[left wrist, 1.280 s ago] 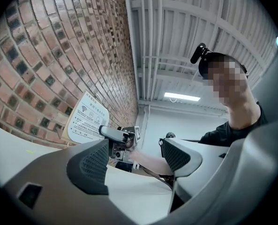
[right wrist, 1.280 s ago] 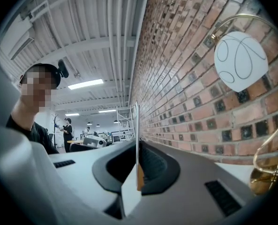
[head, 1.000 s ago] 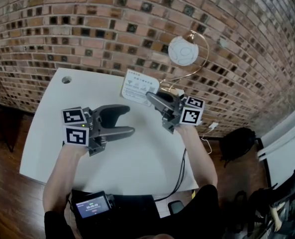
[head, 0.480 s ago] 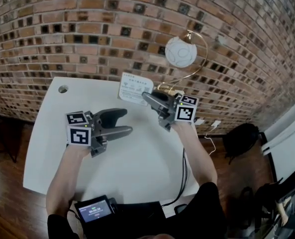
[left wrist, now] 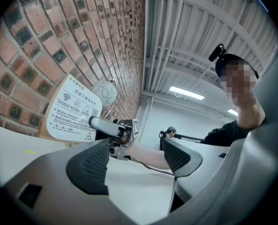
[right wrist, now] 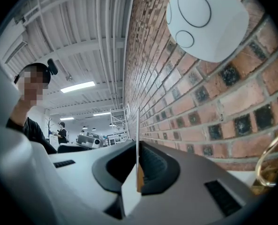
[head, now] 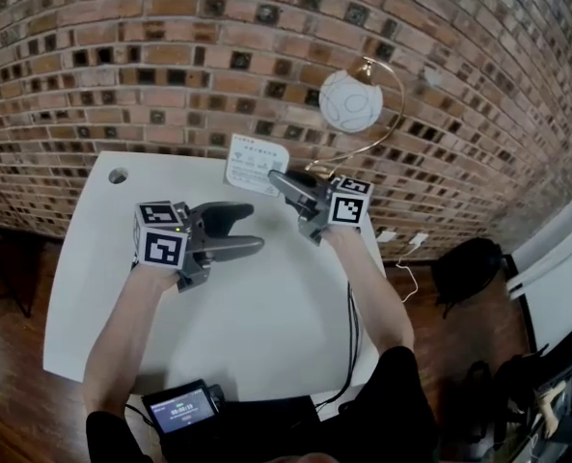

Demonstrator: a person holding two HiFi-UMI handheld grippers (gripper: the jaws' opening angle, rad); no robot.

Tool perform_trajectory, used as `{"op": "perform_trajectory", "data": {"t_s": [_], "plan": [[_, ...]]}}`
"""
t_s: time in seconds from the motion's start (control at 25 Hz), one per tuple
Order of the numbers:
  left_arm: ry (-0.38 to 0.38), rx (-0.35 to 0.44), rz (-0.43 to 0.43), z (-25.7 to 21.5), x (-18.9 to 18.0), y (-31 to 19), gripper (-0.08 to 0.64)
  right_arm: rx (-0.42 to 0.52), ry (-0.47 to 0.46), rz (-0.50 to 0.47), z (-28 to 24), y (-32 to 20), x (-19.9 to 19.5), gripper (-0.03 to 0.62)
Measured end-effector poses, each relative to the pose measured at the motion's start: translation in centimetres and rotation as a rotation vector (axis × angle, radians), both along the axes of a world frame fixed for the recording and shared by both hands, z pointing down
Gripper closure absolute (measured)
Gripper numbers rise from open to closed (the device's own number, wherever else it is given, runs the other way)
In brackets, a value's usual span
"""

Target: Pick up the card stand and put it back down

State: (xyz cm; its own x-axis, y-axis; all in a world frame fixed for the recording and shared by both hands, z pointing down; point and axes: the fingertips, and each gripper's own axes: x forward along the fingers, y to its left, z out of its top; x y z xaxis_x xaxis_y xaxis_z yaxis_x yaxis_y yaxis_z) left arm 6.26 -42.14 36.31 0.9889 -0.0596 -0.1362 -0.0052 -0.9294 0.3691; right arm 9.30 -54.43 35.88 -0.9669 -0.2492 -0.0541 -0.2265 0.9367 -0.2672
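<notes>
The card stand (head: pixel 257 165) is a white printed card held upright near the table's back edge, by the brick wall. My right gripper (head: pixel 278 183) is shut on its right edge. In the right gripper view the card stand (right wrist: pixel 138 144) shows edge-on as a thin sheet pinched between the dark pads. Whether its foot touches the table I cannot tell. My left gripper (head: pixel 255 229) hovers open over the middle of the white table (head: pixel 266 326), holding nothing. The left gripper view looks past my open left gripper (left wrist: pixel 134 158) to the card stand (left wrist: pixel 73 109) and the right gripper (left wrist: pixel 111 127) gripping it.
A lamp with a white globe (head: pixel 352 100) on a gold arc (head: pixel 394 114) stands right behind the card, and the globe (right wrist: pixel 206 20) hangs just above my right gripper. The table has a cable hole (head: pixel 118 176) at its far left. A small screen device (head: pixel 179 408) sits at the near edge.
My right gripper and the card have shifted a little to the left along the wall. The left gripper stays open and has crept slightly toward the card.
</notes>
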Motion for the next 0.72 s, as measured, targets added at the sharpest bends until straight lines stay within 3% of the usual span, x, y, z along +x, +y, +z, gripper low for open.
{"op": "perform_trajectory", "data": {"t_s": [0.32, 0.72], "plan": [[0.011, -0.028, -0.033, 2.4, -0.5, -1.6, 0.198, 0.014, 0.035, 0.012, 1.1, -3.4, -0.6, 0.565], [0.018, -0.035, -0.073, 2.6, -1.6, -2.8, 0.198, -0.05, 0.09, 0.026, 5.6, -8.0, -2.4, 0.565]]}}
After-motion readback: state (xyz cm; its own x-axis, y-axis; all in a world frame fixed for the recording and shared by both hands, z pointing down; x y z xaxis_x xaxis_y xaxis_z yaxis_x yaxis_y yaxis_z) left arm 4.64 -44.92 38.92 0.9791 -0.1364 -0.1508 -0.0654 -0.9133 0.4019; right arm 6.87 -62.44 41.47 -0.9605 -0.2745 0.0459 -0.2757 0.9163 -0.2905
